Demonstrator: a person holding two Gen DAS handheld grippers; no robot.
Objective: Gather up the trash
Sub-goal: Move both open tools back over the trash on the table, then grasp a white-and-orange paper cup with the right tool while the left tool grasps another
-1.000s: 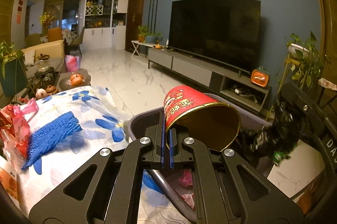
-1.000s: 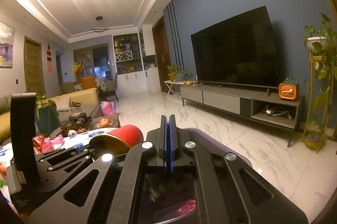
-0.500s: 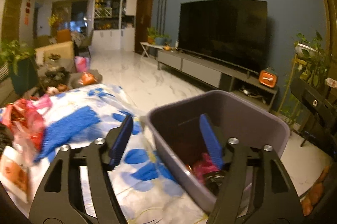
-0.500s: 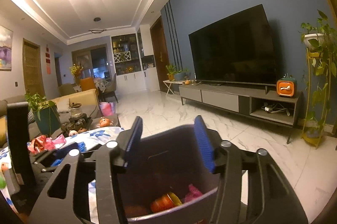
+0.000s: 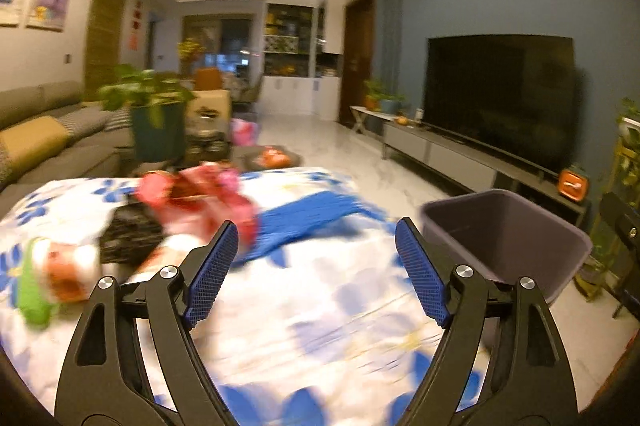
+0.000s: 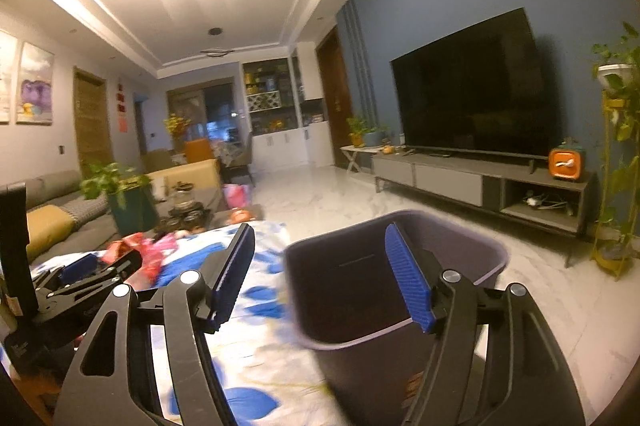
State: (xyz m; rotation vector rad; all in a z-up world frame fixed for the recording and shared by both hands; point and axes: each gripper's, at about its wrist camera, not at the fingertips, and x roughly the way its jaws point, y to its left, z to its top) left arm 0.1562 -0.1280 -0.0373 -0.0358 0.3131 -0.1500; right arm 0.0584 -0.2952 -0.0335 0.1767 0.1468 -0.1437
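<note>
While both grippers stand open and empty, wrappers wait on the table and the bin sits at its edge.

With nothing between its blue pads, the left gripper (image 5: 316, 268), whose jaws have just been opening, faces the flowered tablecloth (image 5: 304, 322); the red and pink wrappers (image 5: 192, 197), a green-and-orange packet (image 5: 44, 278) at far left and a dark packet (image 5: 128, 234) lie uncollected in the left half of the frame. The right gripper (image 6: 320, 274), also just opened, hangs over the grey bin (image 6: 400, 306) at lower centre. Judging by this, the task is only part done.
</note>
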